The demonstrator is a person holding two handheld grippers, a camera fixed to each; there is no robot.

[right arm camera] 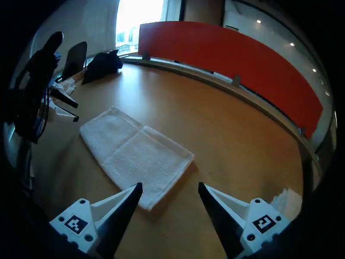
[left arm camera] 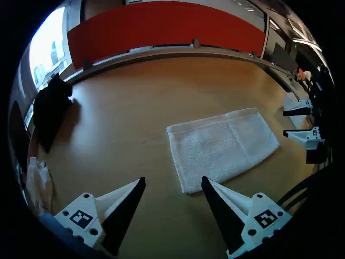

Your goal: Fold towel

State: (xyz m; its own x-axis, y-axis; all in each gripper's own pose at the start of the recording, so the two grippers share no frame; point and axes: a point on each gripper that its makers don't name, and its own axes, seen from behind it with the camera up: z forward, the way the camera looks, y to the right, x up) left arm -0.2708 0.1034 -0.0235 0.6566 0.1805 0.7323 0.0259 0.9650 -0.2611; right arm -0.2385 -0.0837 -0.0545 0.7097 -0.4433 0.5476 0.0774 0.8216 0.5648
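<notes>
A dark bundle (left arm camera: 51, 108) is seen at the far left of the wooden table (left arm camera: 129, 112). The left gripper (left arm camera: 173, 178) is held empty with its fingers apart. A white towel (left arm camera: 222, 144) is laid flat right of centre. The right gripper (right arm camera: 170, 184) is likewise spread and empty, near the towel's corner.

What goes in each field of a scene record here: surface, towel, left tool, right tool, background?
surface: wooden table
towel: white, lying flat on the table, a crease line across it
left tool: open, holding nothing
right tool: open, holding nothing
background: red partition along the table's far edge; dark bundle near the window side
</notes>
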